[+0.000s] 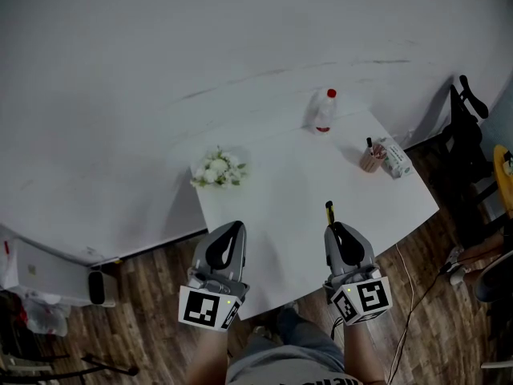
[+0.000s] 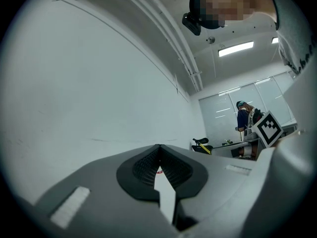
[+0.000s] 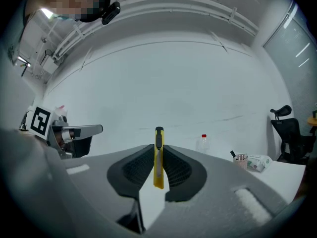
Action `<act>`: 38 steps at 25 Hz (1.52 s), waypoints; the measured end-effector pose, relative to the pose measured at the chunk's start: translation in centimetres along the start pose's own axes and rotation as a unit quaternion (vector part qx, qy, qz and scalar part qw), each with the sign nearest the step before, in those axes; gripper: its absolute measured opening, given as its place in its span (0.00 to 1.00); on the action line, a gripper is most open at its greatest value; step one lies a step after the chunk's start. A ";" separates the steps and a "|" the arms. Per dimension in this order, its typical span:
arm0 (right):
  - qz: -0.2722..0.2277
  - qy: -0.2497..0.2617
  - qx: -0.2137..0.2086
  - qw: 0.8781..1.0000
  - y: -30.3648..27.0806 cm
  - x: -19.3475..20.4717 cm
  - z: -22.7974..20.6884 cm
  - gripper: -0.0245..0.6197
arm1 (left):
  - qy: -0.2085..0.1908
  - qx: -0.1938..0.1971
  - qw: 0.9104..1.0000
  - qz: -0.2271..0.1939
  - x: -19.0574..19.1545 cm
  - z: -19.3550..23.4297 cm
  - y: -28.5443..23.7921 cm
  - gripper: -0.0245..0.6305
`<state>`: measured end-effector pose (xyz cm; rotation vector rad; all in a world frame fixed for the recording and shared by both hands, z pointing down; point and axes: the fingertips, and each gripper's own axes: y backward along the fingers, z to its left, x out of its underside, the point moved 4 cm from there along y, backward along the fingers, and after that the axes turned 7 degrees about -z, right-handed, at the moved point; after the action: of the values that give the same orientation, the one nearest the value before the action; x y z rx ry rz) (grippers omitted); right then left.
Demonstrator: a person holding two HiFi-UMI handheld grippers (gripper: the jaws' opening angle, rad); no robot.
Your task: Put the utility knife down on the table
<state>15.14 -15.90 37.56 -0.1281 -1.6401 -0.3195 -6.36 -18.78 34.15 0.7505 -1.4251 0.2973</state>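
Over table (image 1: 272, 191), right gripper (image 1: 333, 229) clamping utility knife (image 3: 158, 155)

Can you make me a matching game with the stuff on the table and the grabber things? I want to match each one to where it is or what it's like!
Things:
1. utility knife
2. bottle
3. white flowers
4. left gripper

Clues:
A. shut, with nothing in it
B. has a red cap, at the far end of the table
C. yellow, clamped in the right gripper
D. by the table's left edge

Pairs: 1-C, 2-B, 3-D, 4-A
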 end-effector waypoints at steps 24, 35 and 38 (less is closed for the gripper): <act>0.121 -0.019 -0.017 0.992 -3.4 8.4 -2.6 0.12 | 0.009 -0.030 0.999 0.021 2.6 1.6 -1.9 0.05; 0.196 -0.006 -0.025 0.980 -4.8 13.2 -3.2 0.12 | 0.011 -0.045 0.998 0.033 3.6 3.0 -2.1 0.05; 0.218 -0.001 -0.027 0.976 -5.0 14.7 -3.5 0.12 | 0.010 -0.050 0.998 0.036 3.8 3.3 -2.1 0.05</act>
<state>15.68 -23.20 51.72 -0.5199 -1.5583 -0.0267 -7.04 -23.36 37.02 0.6142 -1.4383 0.2865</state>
